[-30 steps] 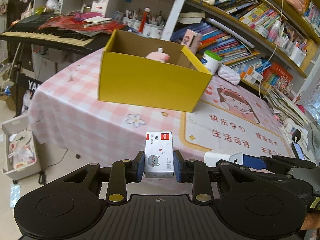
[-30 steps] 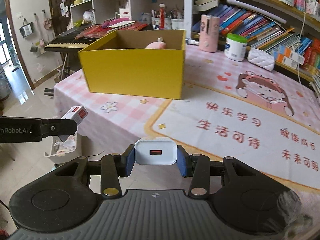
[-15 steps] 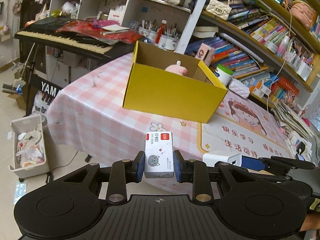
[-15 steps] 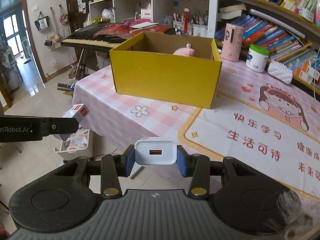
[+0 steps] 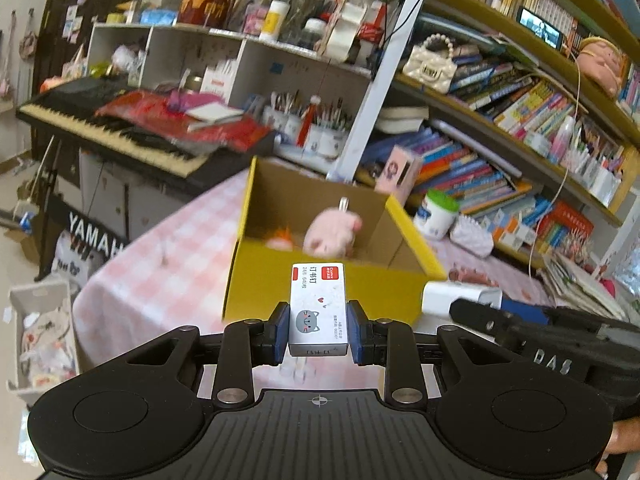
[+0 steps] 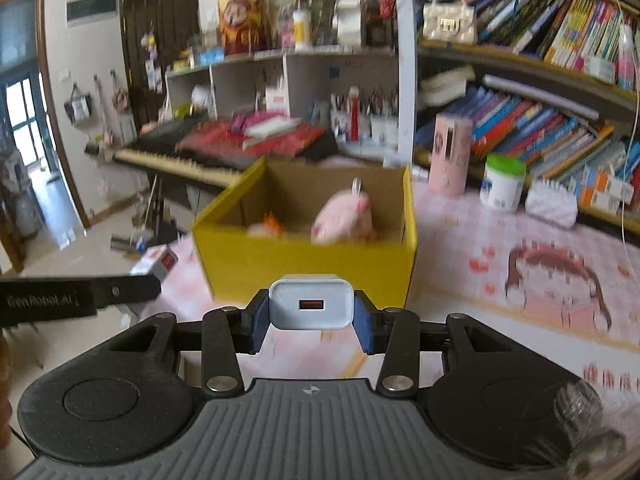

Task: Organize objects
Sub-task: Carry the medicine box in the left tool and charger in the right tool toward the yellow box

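My left gripper [image 5: 319,334] is shut on a small white staple box [image 5: 318,304] with a red label and a grey cat face. My right gripper [image 6: 312,326] is shut on a white USB charger [image 6: 312,306]; it also shows in the left wrist view [image 5: 456,298]. Both are held in the air in front of an open yellow cardboard box [image 5: 320,292] [image 6: 308,268] on the pink checked table [image 5: 160,280]. Inside the box lie a pink plush toy [image 5: 330,232] [image 6: 344,216] and a small orange thing [image 6: 272,224].
Behind the box stand a pink canister [image 6: 450,152], a green-lidded white jar [image 6: 502,182] and a white pouch [image 6: 552,204]. Bookshelves [image 6: 540,128] run along the right. A keyboard piano [image 5: 108,136] stands at the left, a white bin [image 5: 40,332] on the floor.
Both grippers have risen and tilted up with their objects, so I look down into the yellow box. The box looks closer and its contents show.
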{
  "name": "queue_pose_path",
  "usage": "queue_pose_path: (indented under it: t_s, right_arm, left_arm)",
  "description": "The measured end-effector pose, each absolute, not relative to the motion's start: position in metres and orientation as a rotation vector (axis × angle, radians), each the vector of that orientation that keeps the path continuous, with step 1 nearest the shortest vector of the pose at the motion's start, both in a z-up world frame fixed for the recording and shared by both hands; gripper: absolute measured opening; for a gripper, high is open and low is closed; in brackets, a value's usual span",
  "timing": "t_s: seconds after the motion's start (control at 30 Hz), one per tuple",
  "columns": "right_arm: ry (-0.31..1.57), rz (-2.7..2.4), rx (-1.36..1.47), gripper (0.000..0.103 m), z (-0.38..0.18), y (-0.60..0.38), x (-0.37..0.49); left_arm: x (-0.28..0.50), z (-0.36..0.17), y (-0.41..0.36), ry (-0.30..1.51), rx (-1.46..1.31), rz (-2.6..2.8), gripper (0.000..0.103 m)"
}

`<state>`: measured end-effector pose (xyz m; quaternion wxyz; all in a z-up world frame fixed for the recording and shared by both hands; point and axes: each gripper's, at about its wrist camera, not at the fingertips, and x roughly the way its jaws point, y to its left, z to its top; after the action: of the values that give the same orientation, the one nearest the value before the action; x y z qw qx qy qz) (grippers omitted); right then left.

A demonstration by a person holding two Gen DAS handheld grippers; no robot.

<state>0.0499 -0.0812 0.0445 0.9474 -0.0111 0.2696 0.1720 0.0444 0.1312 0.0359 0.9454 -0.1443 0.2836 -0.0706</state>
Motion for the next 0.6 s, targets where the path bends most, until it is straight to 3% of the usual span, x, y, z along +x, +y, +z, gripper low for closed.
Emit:
queue_pose_path:
  t_s: [0.3, 0.6]
  right_arm:
    - [0.446, 0.374, -0.024, 0.040, 0.079, -0.091, 0.119]
    - [0.501, 0.419, -0.056, 0.040, 0.060, -0.096, 0.185]
  left_arm:
    - [0.108, 0.044, 0.115, 0.545, -0.281, -0.122, 0.028]
    - [0.160, 0.025, 0.098, 0.600, -0.256, -0.081, 0.028]
